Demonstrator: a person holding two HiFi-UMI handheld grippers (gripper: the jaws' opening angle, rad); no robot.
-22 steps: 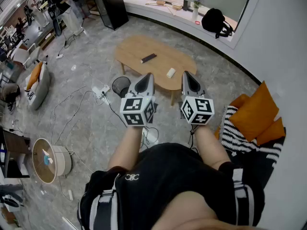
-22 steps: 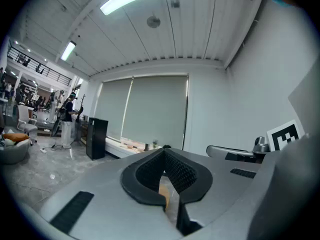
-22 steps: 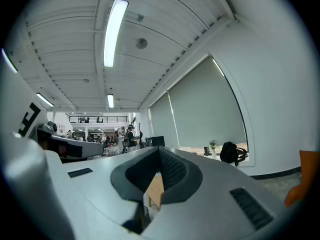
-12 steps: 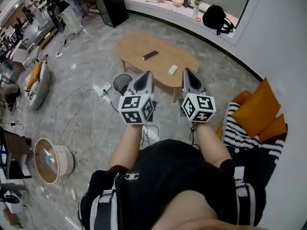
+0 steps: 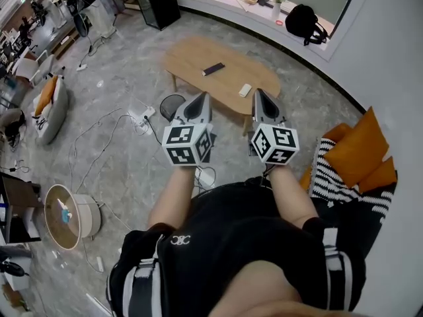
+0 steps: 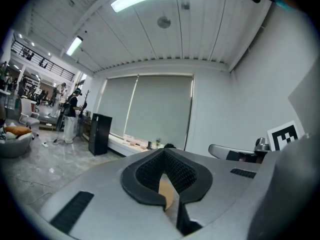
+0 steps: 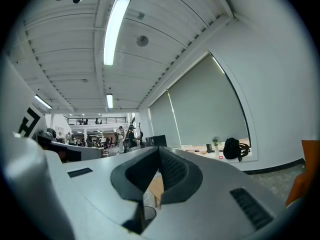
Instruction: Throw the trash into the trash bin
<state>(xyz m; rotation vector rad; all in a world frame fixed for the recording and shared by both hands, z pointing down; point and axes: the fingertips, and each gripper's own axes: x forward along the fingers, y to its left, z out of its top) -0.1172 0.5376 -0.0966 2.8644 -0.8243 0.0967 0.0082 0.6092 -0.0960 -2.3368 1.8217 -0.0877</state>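
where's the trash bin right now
In the head view, the black mesh trash bin stands on the floor left of centre, beside the near left end of the wooden table and just left of the left gripper.

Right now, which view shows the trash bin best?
The head view: the black mesh trash bin stands on the floor beside the table, just left of the left gripper. The right gripper view shows only a dark sliver, apparently its rim, between its jaws; the left gripper view shows none.

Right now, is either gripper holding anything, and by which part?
Nothing is held: the left gripper and the right gripper both have their jaws together, empty.
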